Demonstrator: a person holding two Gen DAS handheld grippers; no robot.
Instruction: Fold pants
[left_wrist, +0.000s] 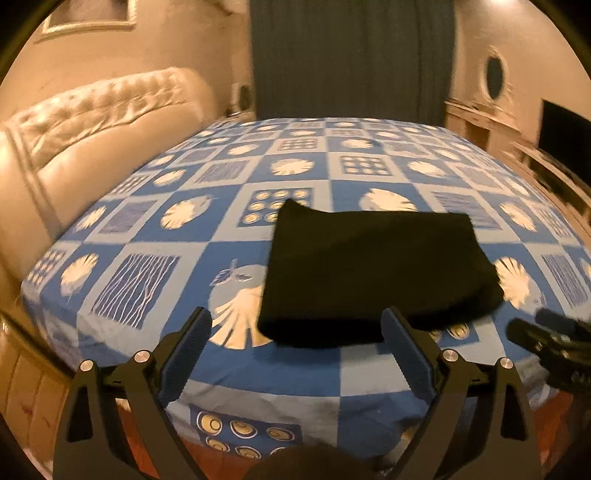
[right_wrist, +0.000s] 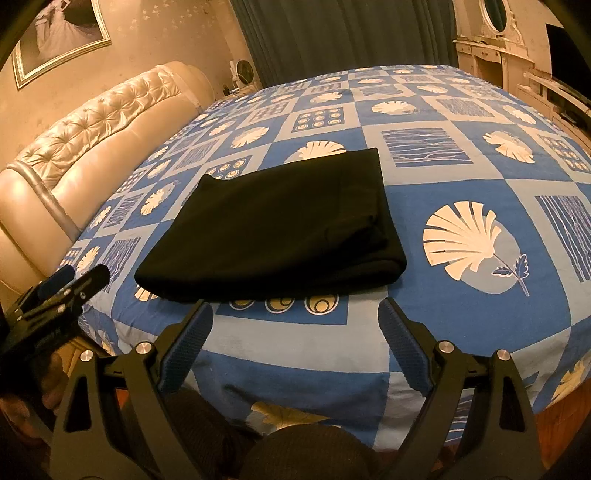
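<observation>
Left wrist view: left gripper (left_wrist: 297, 325) angled down toward bed (left_wrist: 303, 373), jaws spread wide, nothing between pads. Black pants (left_wrist: 373, 269) folded into a flat rectangle on the blue patterned sheet, near front edge of bed, right fingertip overlapping its near edge in the picture, contact unclear. Right gripper (left_wrist: 532, 325) poking in at right edge, blurred, beside pants' right corner. Tufted headboard (left_wrist: 92, 122) at left.

Right wrist view: right gripper (right_wrist: 295, 314) tilted down, jaws wide apart, empty, just short of pants (right_wrist: 273, 225). Pants flat on bed (right_wrist: 461, 314), folded edge nearest. Left gripper (right_wrist: 79, 277) at lower left, off pants' left corner, hand (right_wrist: 44, 387) dimly visible behind it.
</observation>
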